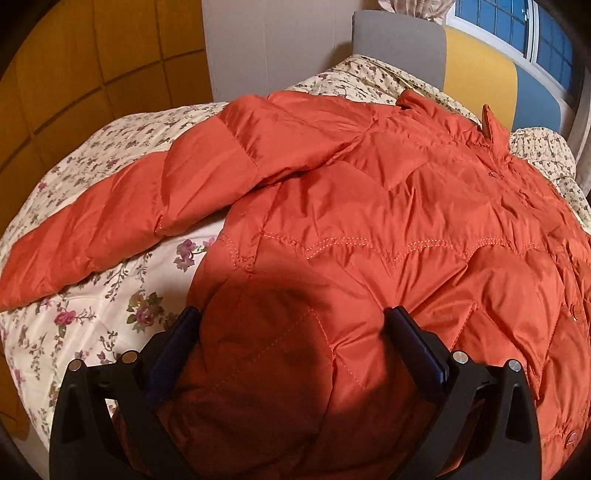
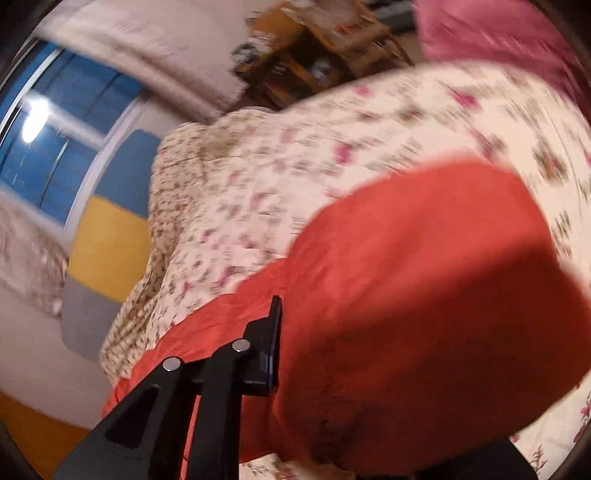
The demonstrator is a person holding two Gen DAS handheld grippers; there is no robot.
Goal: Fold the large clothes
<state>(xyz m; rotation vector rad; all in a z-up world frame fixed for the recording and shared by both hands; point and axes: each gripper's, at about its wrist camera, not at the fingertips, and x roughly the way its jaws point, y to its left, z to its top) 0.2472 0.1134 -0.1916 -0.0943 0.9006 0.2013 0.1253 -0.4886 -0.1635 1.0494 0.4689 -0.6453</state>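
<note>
An orange quilted puffer jacket (image 1: 388,206) lies spread on a floral bedspread (image 1: 92,295), one sleeve (image 1: 122,214) stretched out to the left and the collar at the far right. My left gripper (image 1: 291,321) is open just above the jacket's lower hem, with puffy fabric bulging between its two fingers. In the blurred right wrist view, my right gripper (image 2: 295,332) holds a thick bunch of the orange jacket (image 2: 424,277). Only its left finger (image 2: 271,332) shows; the fabric hides the other.
The bed fills both views under the floral bedspread (image 2: 295,155). A grey, yellow and blue padded headboard (image 1: 476,66) and a window (image 1: 517,26) stand behind it. Yellow wall panels (image 1: 74,74) are at the left. A wooden shelf unit (image 2: 314,48) stands across the room.
</note>
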